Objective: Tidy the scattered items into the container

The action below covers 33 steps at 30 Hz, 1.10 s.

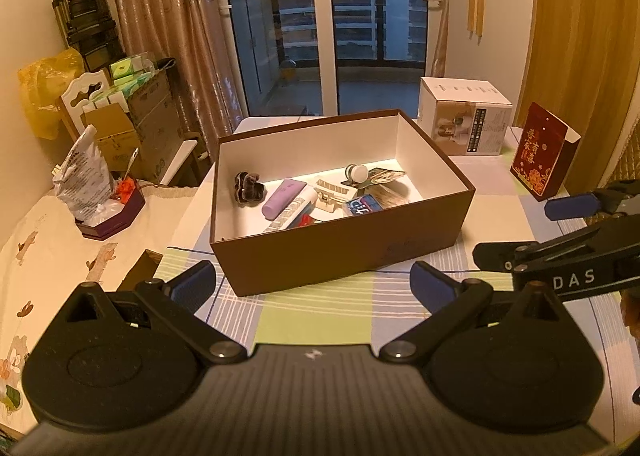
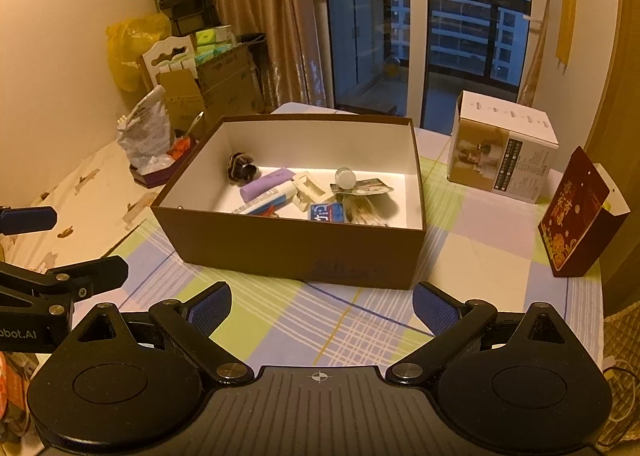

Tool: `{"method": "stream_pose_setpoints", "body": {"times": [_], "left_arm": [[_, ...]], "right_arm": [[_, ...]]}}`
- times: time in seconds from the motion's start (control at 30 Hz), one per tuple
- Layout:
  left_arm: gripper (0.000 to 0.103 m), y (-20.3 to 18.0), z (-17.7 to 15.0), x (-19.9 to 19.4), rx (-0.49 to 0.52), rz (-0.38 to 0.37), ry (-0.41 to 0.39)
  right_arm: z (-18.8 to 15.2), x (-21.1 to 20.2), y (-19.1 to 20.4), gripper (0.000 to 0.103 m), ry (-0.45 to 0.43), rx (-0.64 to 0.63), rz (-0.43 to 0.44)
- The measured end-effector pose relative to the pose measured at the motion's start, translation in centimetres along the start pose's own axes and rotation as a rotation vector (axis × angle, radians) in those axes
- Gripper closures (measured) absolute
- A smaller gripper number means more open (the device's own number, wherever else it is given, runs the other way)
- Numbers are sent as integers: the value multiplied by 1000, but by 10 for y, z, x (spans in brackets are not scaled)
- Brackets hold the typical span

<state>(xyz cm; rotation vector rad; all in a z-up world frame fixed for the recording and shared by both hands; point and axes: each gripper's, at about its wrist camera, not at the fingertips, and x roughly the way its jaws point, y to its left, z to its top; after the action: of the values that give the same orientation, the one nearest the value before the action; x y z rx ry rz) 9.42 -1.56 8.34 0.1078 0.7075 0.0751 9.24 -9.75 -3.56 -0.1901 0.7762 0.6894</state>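
Observation:
A brown open box [image 1: 340, 252] [image 2: 280, 248] stands on the checked tablecloth. Inside lie a dark hair claw [image 1: 249, 189] [image 2: 240, 168], a purple tube [image 1: 282, 197] [image 2: 265, 183], a white tube [image 1: 294, 211] [image 2: 266, 201], a blue packet [image 1: 362, 205] [image 2: 327, 212], a small round jar [image 1: 357, 172] [image 2: 346, 177] and a cream clip [image 1: 330, 191] [image 2: 308, 185]. My left gripper [image 1: 312, 286] is open and empty, in front of the box. My right gripper [image 2: 322, 310] is open and empty, also in front of the box. Each gripper shows at the edge of the other's view.
A white carton [image 1: 466, 119] [image 2: 504, 151] and a red gift box [image 1: 542, 153] [image 2: 576, 215] stand right of the brown box. A purple tray with a plastic bag [image 1: 108, 211] [image 2: 154, 163] sits on the left surface. Cardboard boxes and a chair stand behind it.

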Motion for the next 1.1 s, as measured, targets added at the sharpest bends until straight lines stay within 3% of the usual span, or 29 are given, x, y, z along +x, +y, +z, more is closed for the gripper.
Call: {"method": "stream_pose_setpoints", "body": {"times": [1.1], "left_arm": [[1,6,19,17,-16,27,3]], "right_arm": [[18,13,-6,1,-2,-7,6]]}}
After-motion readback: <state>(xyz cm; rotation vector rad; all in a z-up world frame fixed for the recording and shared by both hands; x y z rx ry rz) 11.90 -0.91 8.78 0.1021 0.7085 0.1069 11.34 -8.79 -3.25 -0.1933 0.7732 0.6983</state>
